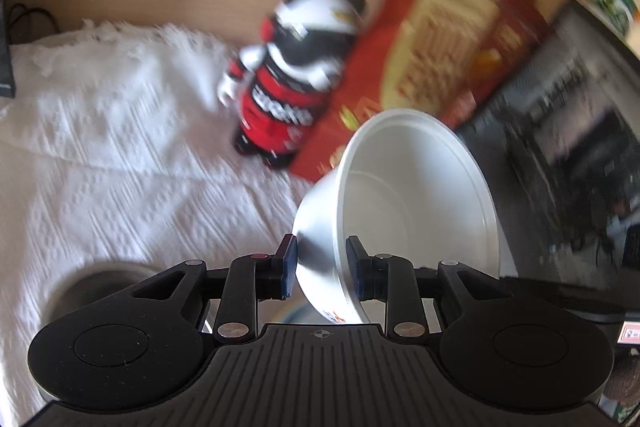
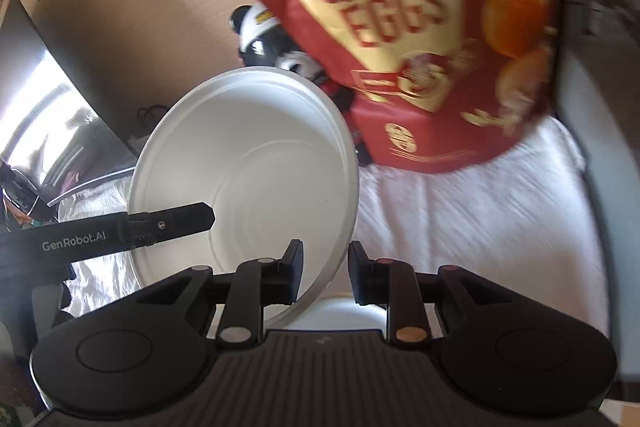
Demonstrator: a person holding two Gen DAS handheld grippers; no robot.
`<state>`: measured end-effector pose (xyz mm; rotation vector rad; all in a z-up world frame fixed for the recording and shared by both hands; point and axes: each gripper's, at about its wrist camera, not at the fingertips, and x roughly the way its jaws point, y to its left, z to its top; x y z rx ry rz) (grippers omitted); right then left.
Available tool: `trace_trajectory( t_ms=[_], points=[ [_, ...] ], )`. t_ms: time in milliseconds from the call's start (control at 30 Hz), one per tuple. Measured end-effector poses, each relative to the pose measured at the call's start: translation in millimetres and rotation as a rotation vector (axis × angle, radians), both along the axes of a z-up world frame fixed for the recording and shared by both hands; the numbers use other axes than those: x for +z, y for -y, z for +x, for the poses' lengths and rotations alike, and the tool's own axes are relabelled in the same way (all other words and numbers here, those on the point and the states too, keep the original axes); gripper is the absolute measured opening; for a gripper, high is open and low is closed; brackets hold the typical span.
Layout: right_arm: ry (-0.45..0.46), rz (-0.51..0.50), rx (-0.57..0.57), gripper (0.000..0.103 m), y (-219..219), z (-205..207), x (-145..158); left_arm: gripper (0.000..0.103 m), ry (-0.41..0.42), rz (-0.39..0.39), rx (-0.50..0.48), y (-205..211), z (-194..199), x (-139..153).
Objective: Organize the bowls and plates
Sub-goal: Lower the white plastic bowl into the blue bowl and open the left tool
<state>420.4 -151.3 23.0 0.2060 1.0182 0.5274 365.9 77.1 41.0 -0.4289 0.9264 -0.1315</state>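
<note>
Item: white bowl (image 1: 416, 203), tilted in mid-air above the cloth (image 1: 120, 155), rim clenched by both left gripper (image 1: 322, 263) and right gripper (image 2: 325, 271) (plate (image 2: 340, 315) below); handling: level it, keep both grips even, lower slowly.

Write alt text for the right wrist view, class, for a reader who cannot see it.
A white bowl, tilted on its side, is pinched at its rim between the right gripper fingers while the left gripper's finger reaches into it from the left. Behind stand a red quail eggs bag and a panda toy, on a white cloth.
</note>
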Motion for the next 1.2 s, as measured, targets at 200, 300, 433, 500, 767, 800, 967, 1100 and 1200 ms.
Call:
trace_trajectory(
  t_ms=[200,300,433,500,767,800,967,1100,1200],
  points=[
    [-0.018,-0.028,0.023,0.024,32,-27,-13,0.028,-0.077,0.028,-0.017,16,-33,-21],
    [-0.055,-0.034,0.061,0.024,35,-38,-30,0.028,-0.144,0.025,-0.008,17,-42,-43],
    [-0.099,-0.066,0.092,0.024,29,-44,-57,0.022,-0.207,0.008,0.022,12,-47,-70],
    [-0.100,-0.095,0.104,0.024,24,-47,-66,0.022,-0.203,-0.009,0.027,8,-52,-68],
    [-0.065,-0.112,0.128,0.026,21,-51,-64,0.022,-0.124,-0.028,0.035,0,-59,-37],
    [-0.056,-0.112,0.125,0.026,22,-50,-61,0.022,-0.124,-0.035,0.036,0,-58,-36],
    [-0.016,-0.101,0.102,0.027,28,-50,-50,0.023,-0.135,-0.045,0.028,6,-54,-39],
    [0.003,-0.102,0.093,0.027,31,-51,-46,0.023,-0.149,-0.042,0.037,4,-50,-43],
    [-0.001,-0.083,0.094,0.027,34,-52,-47,0.023,-0.173,-0.045,0.047,1,-48,-49]
  ],
)
